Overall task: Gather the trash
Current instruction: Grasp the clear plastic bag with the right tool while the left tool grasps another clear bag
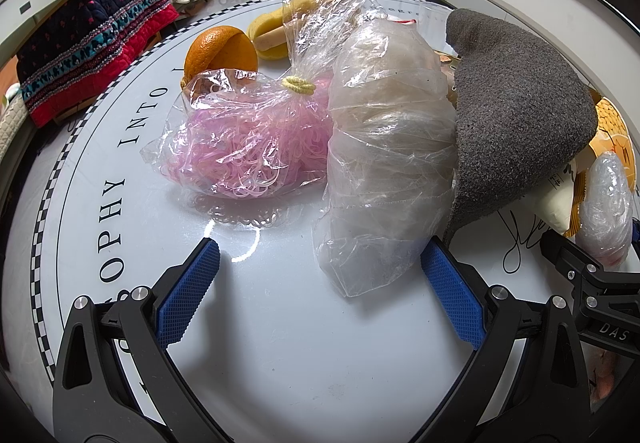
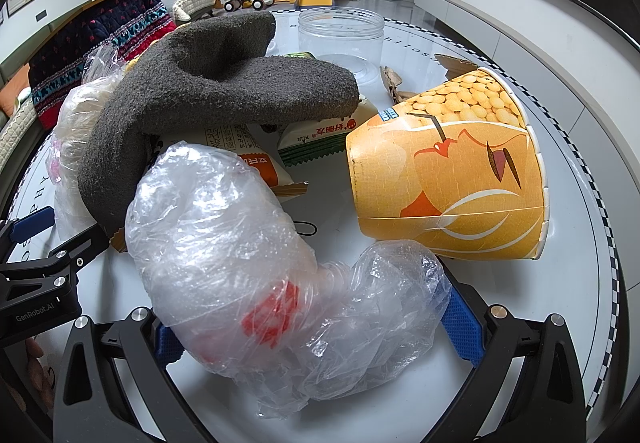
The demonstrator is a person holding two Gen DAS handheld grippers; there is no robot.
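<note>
I am holding my right claw (image 2: 316,327) wide apart around a crumpled clear bag (image 2: 240,263) lying crosswise on the desk (image 2: 440,383), its long axis running left-right, while my left claw (image 1: 320,291) is gaping, gripping nothing, before a whitish bag (image 1: 384,155) standing roughly upright.

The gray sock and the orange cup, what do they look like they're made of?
Gray sock: fuzzy knit fabric, perhaps wool or fleece, matte with a nubby pile. Orange cup: likely printed paperboard, slightly glossy, its rim edge showing pleated creases.
</note>
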